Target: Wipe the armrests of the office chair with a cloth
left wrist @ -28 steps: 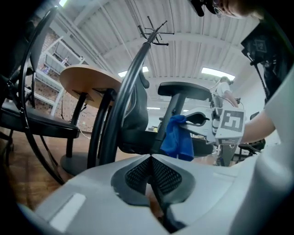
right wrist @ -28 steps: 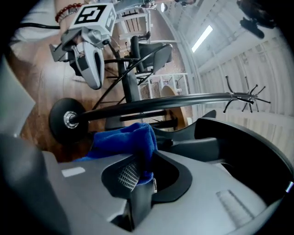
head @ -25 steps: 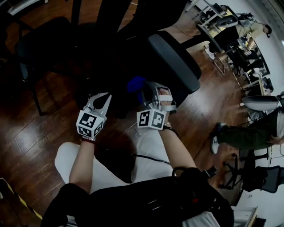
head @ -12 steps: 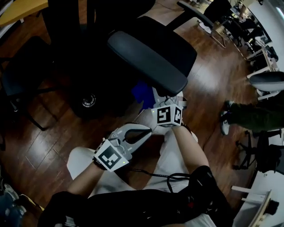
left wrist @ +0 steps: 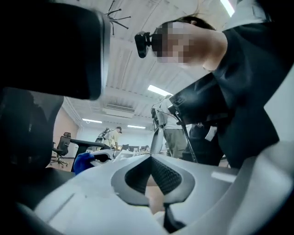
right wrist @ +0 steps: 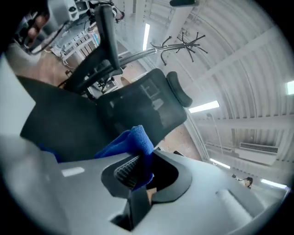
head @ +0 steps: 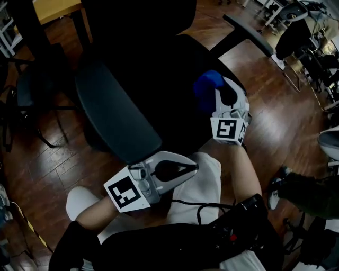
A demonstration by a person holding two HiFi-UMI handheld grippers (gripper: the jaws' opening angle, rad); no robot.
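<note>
Wood floor [head: 47, 159]; blue cloth [head: 206, 86] in right gripper [head: 217, 95], perhaps over chair seat [head: 164, 79].

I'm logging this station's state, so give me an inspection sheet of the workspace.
Surface: dark wood floor; no table in use.
Job's things: office chair with near armrest and far armrest; blue cloth.
Clutter: nothing seen.
Grippers: left claw shut and empty, beside the near armrest's end; right claw shut on the blue cloth, between the armrests.
Cables: black cable across the person's lap.
Surroundings: desk, other chairs, a bystander's shoe.
</note>
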